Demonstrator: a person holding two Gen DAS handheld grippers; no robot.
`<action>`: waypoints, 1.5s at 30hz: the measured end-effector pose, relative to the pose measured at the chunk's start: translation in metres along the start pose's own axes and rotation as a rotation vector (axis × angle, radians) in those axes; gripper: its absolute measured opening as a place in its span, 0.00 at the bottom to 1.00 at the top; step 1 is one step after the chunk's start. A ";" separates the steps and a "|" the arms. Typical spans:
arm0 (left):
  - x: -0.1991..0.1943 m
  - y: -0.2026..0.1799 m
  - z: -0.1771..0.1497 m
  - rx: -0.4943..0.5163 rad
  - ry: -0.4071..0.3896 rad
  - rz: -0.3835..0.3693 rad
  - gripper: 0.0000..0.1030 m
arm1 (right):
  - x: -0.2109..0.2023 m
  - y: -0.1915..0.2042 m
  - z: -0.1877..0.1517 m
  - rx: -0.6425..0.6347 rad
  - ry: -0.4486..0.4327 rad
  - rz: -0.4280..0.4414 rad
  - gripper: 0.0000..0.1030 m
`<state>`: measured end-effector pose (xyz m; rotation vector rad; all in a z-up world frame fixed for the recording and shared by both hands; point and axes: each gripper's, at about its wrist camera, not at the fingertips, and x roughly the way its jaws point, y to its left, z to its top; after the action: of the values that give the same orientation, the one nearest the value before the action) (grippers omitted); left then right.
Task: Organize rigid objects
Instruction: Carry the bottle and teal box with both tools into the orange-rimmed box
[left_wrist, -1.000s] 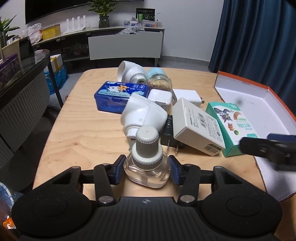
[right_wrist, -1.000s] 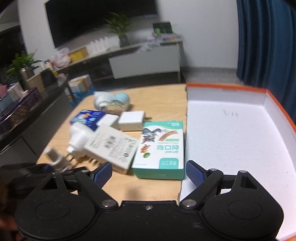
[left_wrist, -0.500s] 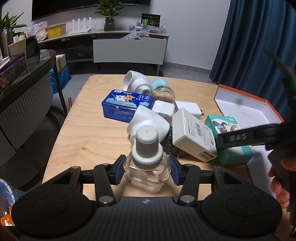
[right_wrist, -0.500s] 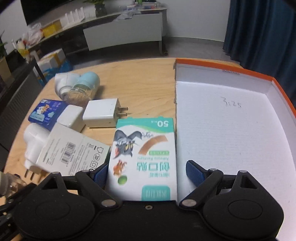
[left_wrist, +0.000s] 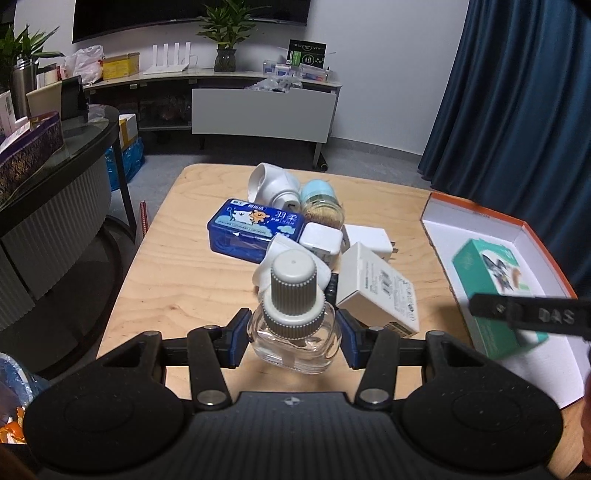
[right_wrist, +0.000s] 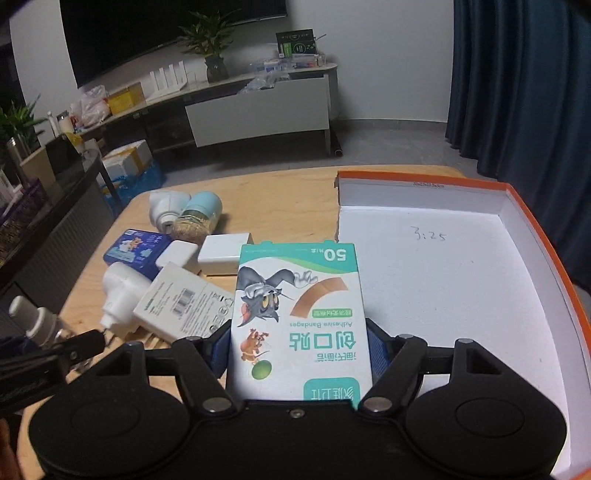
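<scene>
My left gripper (left_wrist: 293, 338) is shut on a clear glass bottle (left_wrist: 293, 339) with a grey ribbed cap and holds it above the wooden table (left_wrist: 177, 280). My right gripper (right_wrist: 299, 350) is shut on a green and white bandage box (right_wrist: 299, 314), lifted at the left edge of the orange-rimmed white box lid (right_wrist: 461, 288). In the left wrist view the bandage box (left_wrist: 491, 288) hangs blurred over the lid (left_wrist: 476, 229).
On the table lie a blue tin (left_wrist: 255, 229), a white plug-in device (left_wrist: 273, 182), a jar with a light blue cap (left_wrist: 321, 203), white chargers (left_wrist: 369, 240) and a white adapter box (left_wrist: 380, 291). A dark side table (left_wrist: 55, 192) stands at the left.
My right gripper has closed on the bandage box and lifted it toward the white lid. My left gripper has raised the bottle off the table.
</scene>
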<state>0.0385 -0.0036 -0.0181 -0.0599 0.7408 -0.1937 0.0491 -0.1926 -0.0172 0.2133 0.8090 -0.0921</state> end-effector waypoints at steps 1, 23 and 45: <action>-0.001 -0.001 0.000 0.000 -0.002 -0.001 0.48 | -0.005 -0.002 -0.003 0.004 0.000 0.000 0.82; -0.017 -0.041 0.008 0.041 -0.032 -0.067 0.48 | -0.048 -0.056 -0.019 0.084 -0.069 -0.066 0.82; -0.012 -0.082 0.018 0.099 -0.026 -0.112 0.48 | -0.056 -0.079 -0.019 0.128 -0.114 -0.074 0.82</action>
<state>0.0298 -0.0819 0.0132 -0.0101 0.7018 -0.3355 -0.0153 -0.2649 -0.0016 0.2961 0.6976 -0.2245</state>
